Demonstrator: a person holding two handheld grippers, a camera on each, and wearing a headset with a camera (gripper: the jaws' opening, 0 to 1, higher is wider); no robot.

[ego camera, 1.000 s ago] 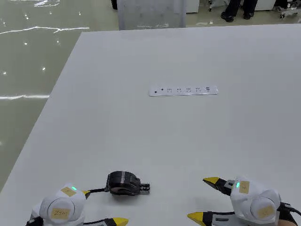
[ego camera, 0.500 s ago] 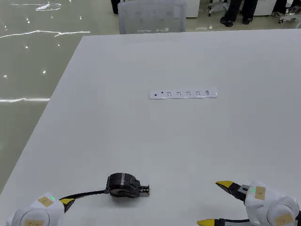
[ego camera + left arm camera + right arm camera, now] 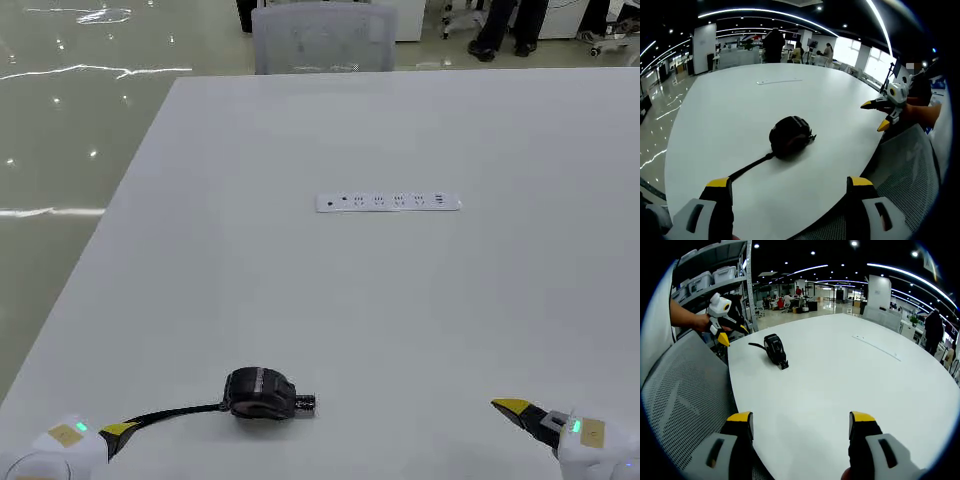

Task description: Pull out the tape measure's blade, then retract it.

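A black tape measure (image 3: 261, 393) lies on the white table (image 3: 400, 290) near its front edge, its blade tip pointing right and a black wrist strap (image 3: 175, 411) trailing left. The tape measure (image 3: 789, 135) sits ahead of my left gripper (image 3: 788, 187), which is open and holds nothing. In the right gripper view the tape measure (image 3: 775, 349) lies far off to the left of my open, empty right gripper (image 3: 800, 420). In the head view the left gripper (image 3: 75, 443) is at the bottom left corner and the right gripper (image 3: 570, 435) at the bottom right.
A white power strip (image 3: 388, 202) lies flat at the table's middle. A grey mesh chair (image 3: 322, 36) stands at the far edge. A grey mesh chair back (image 3: 685, 405) is close by the front edge. People stand in the background.
Both grippers have drawn back toward the bottom corners, away from the tape measure. The tape measure stays put with its strap stretched left.
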